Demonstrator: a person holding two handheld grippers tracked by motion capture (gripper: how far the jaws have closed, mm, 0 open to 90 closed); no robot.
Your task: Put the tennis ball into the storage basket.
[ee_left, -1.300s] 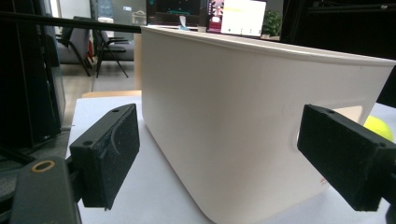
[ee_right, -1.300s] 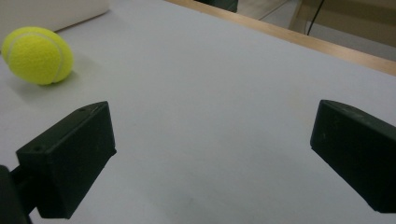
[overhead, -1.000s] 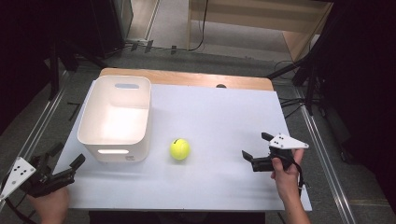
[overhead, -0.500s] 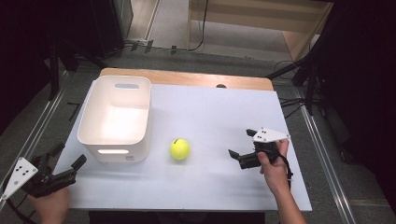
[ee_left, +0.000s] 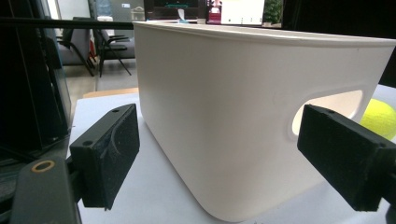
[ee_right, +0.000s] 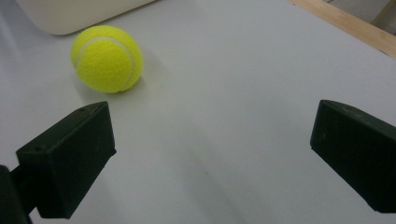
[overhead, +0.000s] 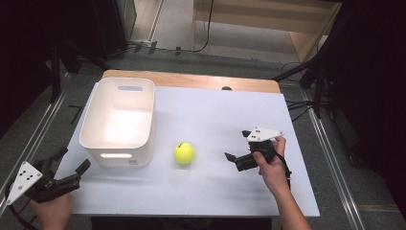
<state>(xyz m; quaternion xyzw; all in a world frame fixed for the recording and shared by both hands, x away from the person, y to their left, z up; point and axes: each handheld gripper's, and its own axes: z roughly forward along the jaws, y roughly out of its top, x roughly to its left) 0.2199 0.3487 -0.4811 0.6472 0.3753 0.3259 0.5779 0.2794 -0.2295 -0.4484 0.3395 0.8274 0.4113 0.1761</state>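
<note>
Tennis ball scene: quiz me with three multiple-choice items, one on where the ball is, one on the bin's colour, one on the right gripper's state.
1. Where is the ball?
A. inside the bin
B. on the table, right of the bin
C. between the jaws

2. What colour is the bin?
A. white
B. blue
C. black

3. What state is the right gripper in?
A. shut on the ball
B. shut on nothing
C. open

Answers: 1 B, it rests on the table beside the bin; 2 A, its walls are white; 3 C, its jaws stand apart, holding nothing.
</note>
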